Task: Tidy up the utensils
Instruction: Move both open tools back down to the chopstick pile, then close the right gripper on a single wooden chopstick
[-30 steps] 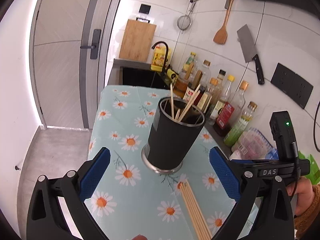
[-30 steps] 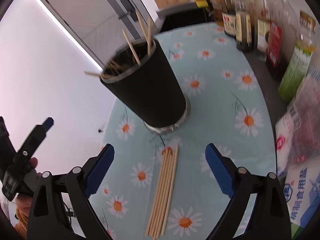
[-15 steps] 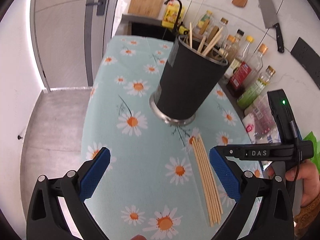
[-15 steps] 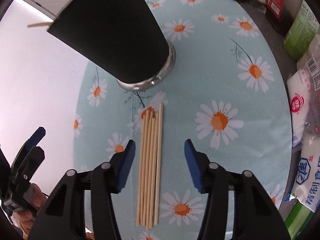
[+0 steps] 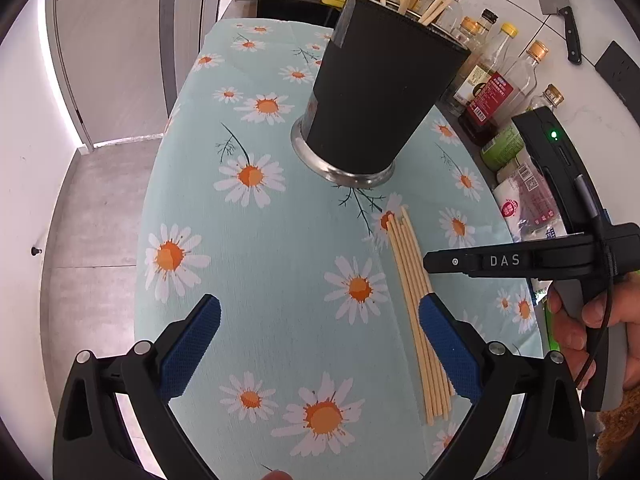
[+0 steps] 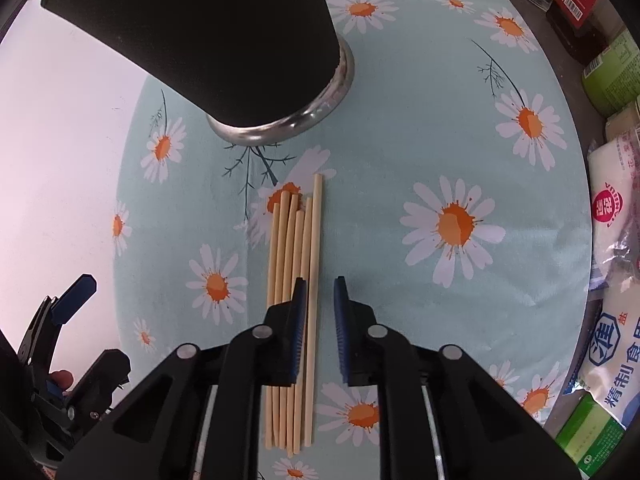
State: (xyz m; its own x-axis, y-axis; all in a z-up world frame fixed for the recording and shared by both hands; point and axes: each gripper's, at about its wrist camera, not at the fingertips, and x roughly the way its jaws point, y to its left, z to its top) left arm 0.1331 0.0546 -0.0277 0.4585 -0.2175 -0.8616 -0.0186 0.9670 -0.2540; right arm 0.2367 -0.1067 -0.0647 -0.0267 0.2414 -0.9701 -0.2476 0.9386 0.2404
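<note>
The surface (image 5: 280,260), under a daisy-print cloth, carries the tall black holder (image 5: 384,92), which stands upright on its metal base with a few chopsticks already poking out of its mouth; take that holder as the landmark. Just in front of its base, not touching it, lies the row of loose chopsticks (image 6: 296,280), side by side with their far tips pointing at the holder. The right gripper (image 6: 320,304) points steeply down over the near half of that row, its fingers narrow and closing, with the outermost stick of the row, the one farthest from the other gripper, between the blue pads; there is a gap on one side, so I judge the stick is not yet pinched. To do this pick well, the fingers should finish closing squarely on that one stick without dragging its neighbours, and low enough that the pads catch it rather than skate over it. Gripping near mid-length should keep it from swinging when lifted toward the holder's mouth. The left gripper (image 5: 320,344) hangs nearer the camera than the holder, fingers wide and empty, its right pad just beside the row
</note>
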